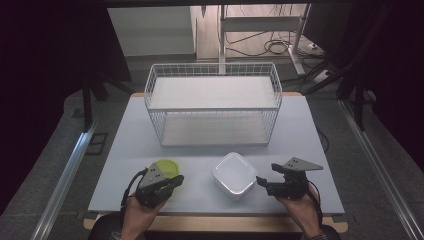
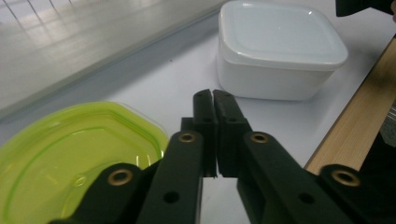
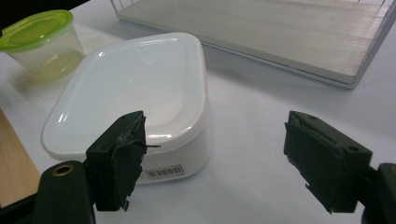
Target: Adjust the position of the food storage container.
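Observation:
A white square lidded container [image 1: 235, 175] [image 2: 280, 46] [image 3: 135, 88] sits near the table's front edge. Left of it stands a clear tub with a green lid [image 1: 167, 167] [image 2: 70, 158] [image 3: 42, 42]. My left gripper [image 1: 177, 181] [image 2: 213, 93] is shut, its jaws pressed together with nothing between them, just right of the green lid and pointing at the white container. My right gripper [image 1: 260, 184] [image 3: 215, 126] is open beside the white container's right side; one jaw overlaps the container's near corner in the right gripper view, the other stands over bare table.
A white wire rack [image 1: 212, 102] [image 3: 280, 32] with two shelves stands at the back middle of the pale table [image 1: 310, 130]. A wooden strip [image 2: 355, 121] edges the table's front. Dark floor and metal rails lie on both sides.

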{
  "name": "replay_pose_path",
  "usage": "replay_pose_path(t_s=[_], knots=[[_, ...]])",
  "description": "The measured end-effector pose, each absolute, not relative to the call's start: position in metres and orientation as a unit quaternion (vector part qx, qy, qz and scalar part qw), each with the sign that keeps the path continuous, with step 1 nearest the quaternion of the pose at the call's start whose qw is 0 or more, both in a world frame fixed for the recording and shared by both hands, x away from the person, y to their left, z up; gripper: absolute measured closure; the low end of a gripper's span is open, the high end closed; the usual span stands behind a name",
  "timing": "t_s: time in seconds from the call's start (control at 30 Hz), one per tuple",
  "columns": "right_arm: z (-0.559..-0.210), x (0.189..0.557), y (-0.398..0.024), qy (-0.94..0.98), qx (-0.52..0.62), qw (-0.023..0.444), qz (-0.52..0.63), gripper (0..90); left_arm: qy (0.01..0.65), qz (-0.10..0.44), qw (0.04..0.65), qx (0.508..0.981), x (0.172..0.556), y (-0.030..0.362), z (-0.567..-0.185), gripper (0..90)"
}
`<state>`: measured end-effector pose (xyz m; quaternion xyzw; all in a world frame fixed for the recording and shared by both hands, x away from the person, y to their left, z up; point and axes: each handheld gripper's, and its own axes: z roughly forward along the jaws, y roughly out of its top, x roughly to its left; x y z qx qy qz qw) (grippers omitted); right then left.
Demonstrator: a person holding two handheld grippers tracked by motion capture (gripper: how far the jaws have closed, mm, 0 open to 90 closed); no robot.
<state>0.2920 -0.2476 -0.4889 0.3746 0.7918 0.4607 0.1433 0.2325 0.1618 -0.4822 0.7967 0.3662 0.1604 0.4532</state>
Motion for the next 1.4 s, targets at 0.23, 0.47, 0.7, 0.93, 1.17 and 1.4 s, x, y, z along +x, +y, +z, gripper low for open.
replay_pose_path(t_s=[0.23,0.47,0.7,0.93,1.17,1.4], knots=[[-0.49,0.292,-0.248,0.791,0.378,0.147,0.457,21.6,0.394,0.149,0.42,0.804,0.248,0.154,-0.495,90.0],[-0.49,0.292,-0.248,0.792,0.38,0.147,0.455,21.6,0.418,0.142,0.408,0.799,0.254,0.159,-0.501,90.0],[-0.491,0.292,-0.248,0.792,0.38,0.147,0.454,21.4,0.444,0.145,0.402,0.788,0.259,0.174,-0.502,90.0],[-0.491,0.292,-0.247,0.795,0.378,0.145,0.452,21.4,0.465,0.144,0.398,0.778,0.265,0.191,-0.504,90.0],[-0.492,0.292,-0.246,0.796,0.377,0.144,0.452,21.4,0.482,0.153,0.387,0.771,0.271,0.211,-0.505,90.0],[-0.492,0.293,-0.246,0.798,0.375,0.144,0.449,21.2,0.498,0.158,0.384,0.762,0.278,0.229,-0.507,90.0]])
